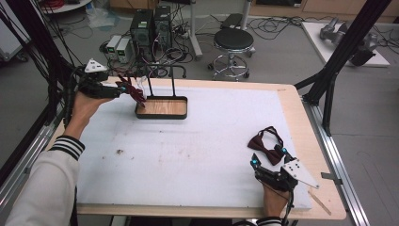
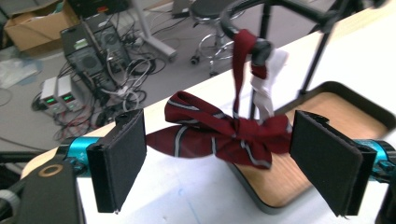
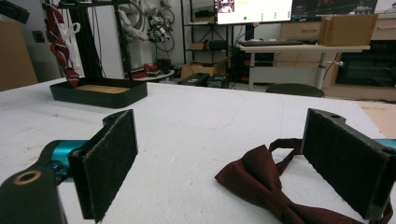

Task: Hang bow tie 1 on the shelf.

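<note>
Left claw (image 2: 217,161), jaws apart, frames a striped maroon bow tie (image 2: 219,135) hanging by its strap from the black rack (image 2: 275,9); right claw (image 3: 224,163), likewise apart, flanks a plain maroon bow tie (image 3: 266,186) on the white tabletop (image 1: 197,150), apparently next to hang.

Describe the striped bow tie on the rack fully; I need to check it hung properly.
The striped bow tie is dark red fabric with thin pale stripes, knotted at the middle with two flared wings. Its red strap runs up and loops over the black rack's curved bar, so it hangs above the left end of the wooden-floored tray, beside a white cloth piece on the same bar. The left hand-held gripper stands open around it; its pads do not press on the tie.
</note>
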`<state>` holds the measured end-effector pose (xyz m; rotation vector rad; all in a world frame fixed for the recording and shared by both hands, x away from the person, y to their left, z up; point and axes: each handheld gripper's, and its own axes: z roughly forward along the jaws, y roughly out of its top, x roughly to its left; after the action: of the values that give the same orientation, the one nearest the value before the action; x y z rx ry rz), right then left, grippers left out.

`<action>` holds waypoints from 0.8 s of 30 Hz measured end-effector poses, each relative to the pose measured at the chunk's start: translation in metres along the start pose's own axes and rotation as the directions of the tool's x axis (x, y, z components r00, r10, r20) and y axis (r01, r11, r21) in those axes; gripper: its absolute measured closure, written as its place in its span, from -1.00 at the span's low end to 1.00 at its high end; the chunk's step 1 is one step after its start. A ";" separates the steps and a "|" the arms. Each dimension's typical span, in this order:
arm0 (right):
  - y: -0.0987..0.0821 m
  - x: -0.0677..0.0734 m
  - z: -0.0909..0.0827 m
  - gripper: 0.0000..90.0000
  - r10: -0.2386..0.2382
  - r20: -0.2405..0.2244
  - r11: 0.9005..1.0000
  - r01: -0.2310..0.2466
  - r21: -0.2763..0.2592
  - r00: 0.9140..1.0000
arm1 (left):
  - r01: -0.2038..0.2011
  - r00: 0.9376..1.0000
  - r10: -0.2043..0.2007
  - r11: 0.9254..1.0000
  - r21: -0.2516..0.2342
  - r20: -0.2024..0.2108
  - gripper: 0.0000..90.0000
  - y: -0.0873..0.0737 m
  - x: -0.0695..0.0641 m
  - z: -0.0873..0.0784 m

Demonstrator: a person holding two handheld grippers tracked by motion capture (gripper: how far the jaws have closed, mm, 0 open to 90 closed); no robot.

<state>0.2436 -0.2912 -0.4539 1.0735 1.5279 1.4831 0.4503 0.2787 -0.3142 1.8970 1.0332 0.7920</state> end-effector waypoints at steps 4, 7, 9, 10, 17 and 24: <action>0.000 0.000 0.000 -0.78 0.006 0.006 1.000 -0.006 0.008 1.000 | -0.028 0.999 0.028 1.000 -0.008 0.026 -0.59 -0.004 -0.009 -0.013; 0.000 0.000 0.000 -0.78 0.002 0.008 1.000 -0.002 0.003 1.000 | -0.043 0.997 0.046 0.998 -0.049 0.061 -0.59 -0.005 -0.015 -0.027; 0.000 0.001 0.000 -0.78 0.002 0.008 1.000 -0.002 -0.001 1.000 | -0.042 0.996 0.049 0.995 -0.086 0.081 -0.59 -0.007 -0.019 -0.035; 0.000 0.001 0.000 -0.78 0.003 0.008 1.000 -0.003 -0.001 1.000 | -0.044 0.995 0.053 0.994 -0.100 0.089 -0.59 -0.008 -0.021 -0.038; 0.000 0.001 0.001 -0.78 0.002 0.010 1.000 -0.002 0.009 1.000 | -0.027 0.983 0.058 0.983 -0.179 0.173 -0.59 -0.028 -0.035 -0.061; 0.001 0.000 0.002 -0.78 0.009 0.020 1.000 -0.009 0.015 1.000 | 0.008 0.976 0.051 0.963 -0.271 0.210 -0.61 -0.066 -0.050 -0.083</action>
<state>0.2450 -0.2905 -0.4533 1.1020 1.5243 1.4649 0.3364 0.2862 -0.3401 1.7173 0.7316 0.6839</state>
